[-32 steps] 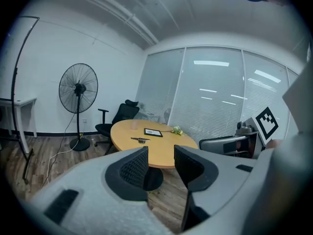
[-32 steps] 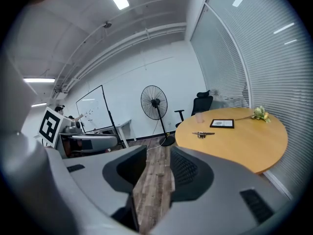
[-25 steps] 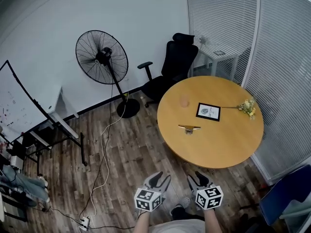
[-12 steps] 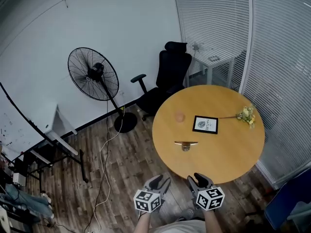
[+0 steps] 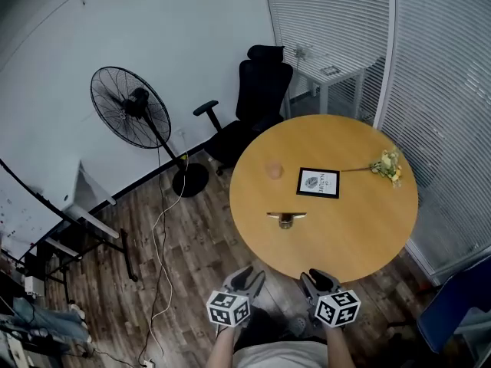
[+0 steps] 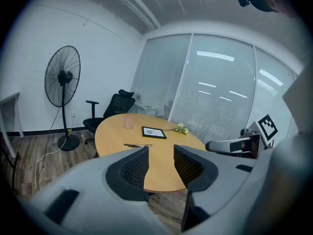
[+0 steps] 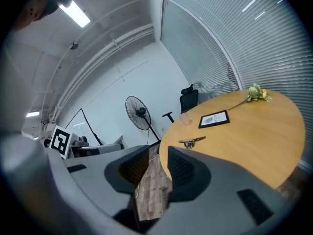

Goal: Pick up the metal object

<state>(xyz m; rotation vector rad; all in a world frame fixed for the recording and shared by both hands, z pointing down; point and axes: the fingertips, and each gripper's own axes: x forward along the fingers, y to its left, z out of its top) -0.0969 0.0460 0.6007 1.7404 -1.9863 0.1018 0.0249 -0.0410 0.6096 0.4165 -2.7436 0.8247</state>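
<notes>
Round table (image 5: 360, 240) bears the metal object (image 5: 286, 218) toward its near-left edge; print on the framed card (image 5: 318, 182) is unreadable. Left gripper (image 5: 252, 276) gapes empty; right gripper (image 5: 317, 279), jaws parted and empty, has just been closing.

Office meeting room, round table (image 5: 360, 228), swivel chair (image 5: 261, 83), glass partition with blinds (image 5: 445, 90) (whiteboard (image 5: 31, 205) at left)

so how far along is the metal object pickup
Nothing done: the metal object lies untouched on the round table. Left gripper and right gripper hover empty near its edge, the right's jaws having just been closing. Reach, grasp and lift remain.
</notes>
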